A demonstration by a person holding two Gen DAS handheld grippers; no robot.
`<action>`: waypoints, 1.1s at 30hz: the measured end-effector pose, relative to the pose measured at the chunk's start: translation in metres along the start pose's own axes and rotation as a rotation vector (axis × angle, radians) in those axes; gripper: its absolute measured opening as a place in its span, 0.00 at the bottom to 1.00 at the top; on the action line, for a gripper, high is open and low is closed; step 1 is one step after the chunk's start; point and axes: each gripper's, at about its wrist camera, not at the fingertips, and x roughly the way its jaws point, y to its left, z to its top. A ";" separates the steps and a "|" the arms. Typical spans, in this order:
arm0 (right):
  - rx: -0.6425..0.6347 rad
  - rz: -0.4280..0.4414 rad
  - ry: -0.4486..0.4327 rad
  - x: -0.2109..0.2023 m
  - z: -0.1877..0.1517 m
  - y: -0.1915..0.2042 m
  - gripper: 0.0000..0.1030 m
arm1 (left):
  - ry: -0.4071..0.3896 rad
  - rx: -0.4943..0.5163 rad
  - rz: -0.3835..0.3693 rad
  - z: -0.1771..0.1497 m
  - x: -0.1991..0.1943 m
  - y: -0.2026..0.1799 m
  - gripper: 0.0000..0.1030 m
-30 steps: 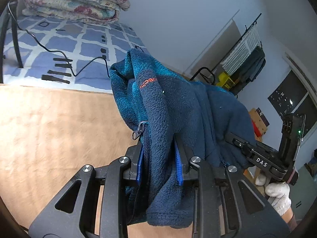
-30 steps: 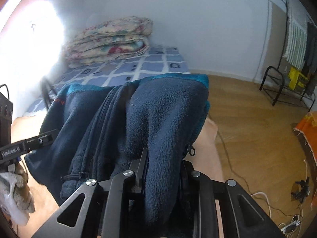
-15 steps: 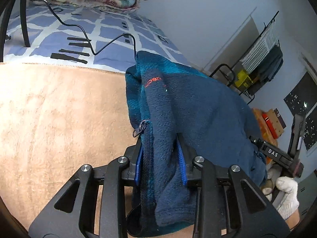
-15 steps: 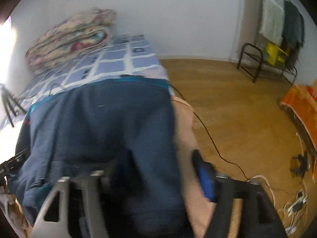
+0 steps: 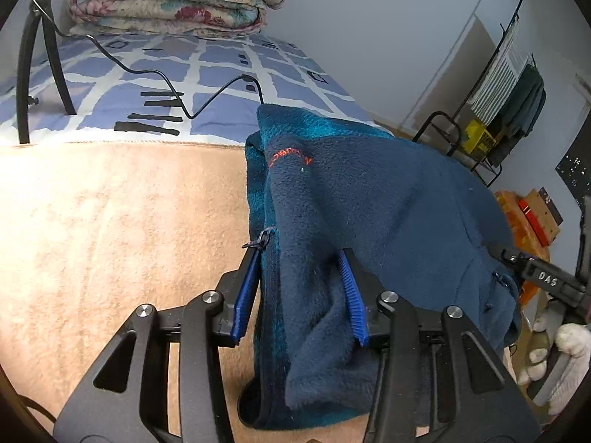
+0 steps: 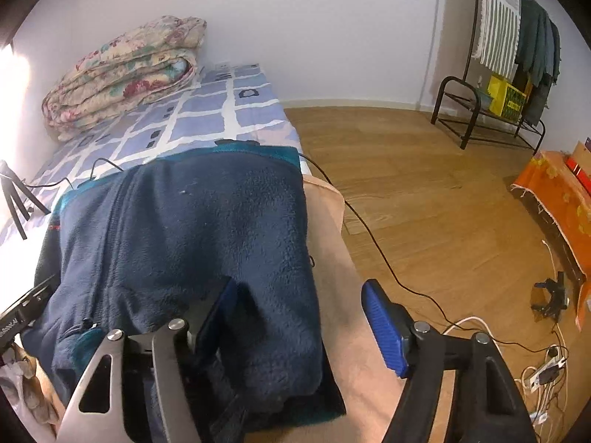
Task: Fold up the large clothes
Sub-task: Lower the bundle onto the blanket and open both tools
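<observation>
The navy fleece jacket (image 5: 369,221) lay folded on the tan blanket (image 5: 110,240) near the bed's right edge, its far end reaching the blue checked sheet (image 5: 221,74). A second earlier both ends had hung lifted and pinched; now the cloth rested flat. The left hand-held gripper (image 5: 301,295) was opening, its blue pads (image 5: 243,295) drawn off the fleece on the left side, though the fold still sat between them. The right hand-held gripper (image 6: 299,325) had sprung wide and was narrowing slightly, its right pad (image 6: 384,332) standing clear over bare blanket while the left one lay against the cloth. I judged the fold laid down and released; the next step would be withdrawing both tools without dragging the near hem.
</observation>
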 end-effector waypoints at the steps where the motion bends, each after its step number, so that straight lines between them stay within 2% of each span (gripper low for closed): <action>1: 0.003 0.001 -0.003 -0.002 0.001 0.000 0.70 | 0.005 -0.005 0.003 -0.001 -0.002 0.000 0.44; 8: 0.005 0.012 -0.022 -0.033 0.006 0.002 0.67 | 0.014 0.001 0.003 -0.004 -0.027 -0.005 0.44; 11: 0.003 0.020 -0.033 -0.053 0.006 0.004 0.67 | 0.018 -0.019 -0.019 -0.005 -0.048 -0.009 0.44; 14: -0.008 0.021 -0.037 -0.077 0.007 0.007 0.67 | 0.007 0.006 -0.031 -0.003 -0.077 -0.019 0.44; 20: -0.021 0.051 -0.088 -0.154 0.007 0.018 0.67 | -0.054 0.077 -0.060 -0.003 -0.174 -0.047 0.44; 23: -0.021 0.067 -0.137 -0.212 0.001 0.028 0.67 | -0.096 0.118 -0.066 -0.010 -0.231 -0.060 0.44; 25: -0.019 0.107 -0.173 -0.250 -0.005 0.034 0.67 | -0.124 0.137 -0.056 -0.018 -0.269 -0.066 0.44; 29: -0.050 0.128 -0.232 -0.327 -0.032 0.053 0.68 | -0.159 0.134 -0.037 -0.037 -0.341 -0.070 0.44; 33: -0.088 0.146 -0.266 -0.398 -0.071 0.073 0.72 | -0.181 0.128 -0.033 -0.072 -0.427 -0.068 0.44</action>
